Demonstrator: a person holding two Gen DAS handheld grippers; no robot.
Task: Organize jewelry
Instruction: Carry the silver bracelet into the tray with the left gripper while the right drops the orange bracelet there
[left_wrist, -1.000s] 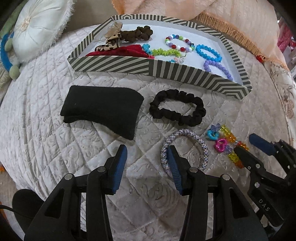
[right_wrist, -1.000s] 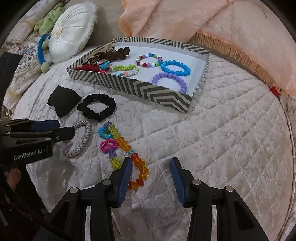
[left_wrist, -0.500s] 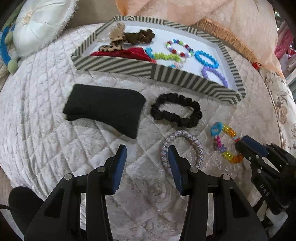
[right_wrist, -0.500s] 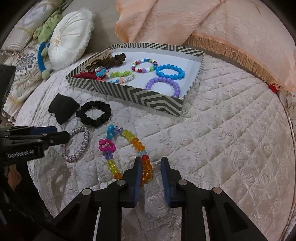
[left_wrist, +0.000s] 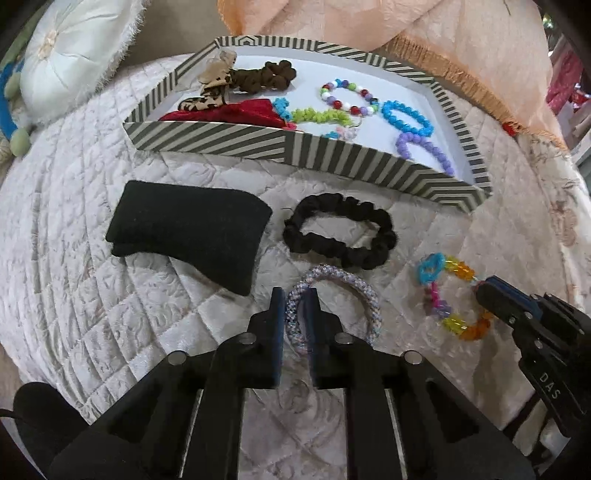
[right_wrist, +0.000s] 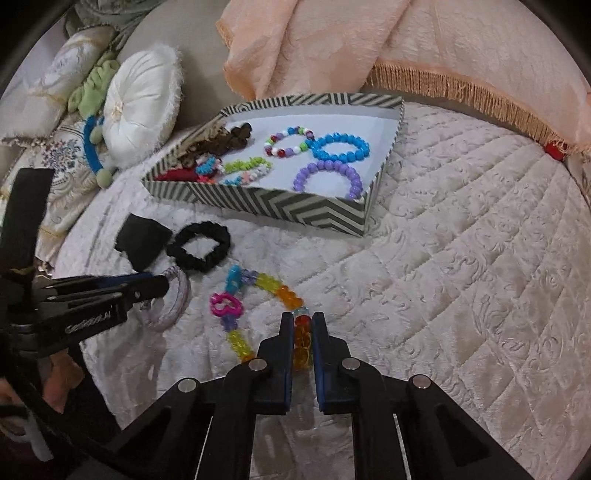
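Your left tool (left_wrist: 295, 310) is closing on the pale beaded bangle (left_wrist: 334, 295), your right tool (right_wrist: 303, 332) now clamps the colourful bead bracelet (right_wrist: 266, 284), both ready to lift toward the striped box (left_wrist: 295, 147).

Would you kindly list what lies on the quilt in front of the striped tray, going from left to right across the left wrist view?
black pad → beaded bangle, pinched by the left hand-held gripper → colourful chain bracelet, pinched by the right hand-held gripper. The black scrunchie overlaps the bangle's span, so I leave it out.
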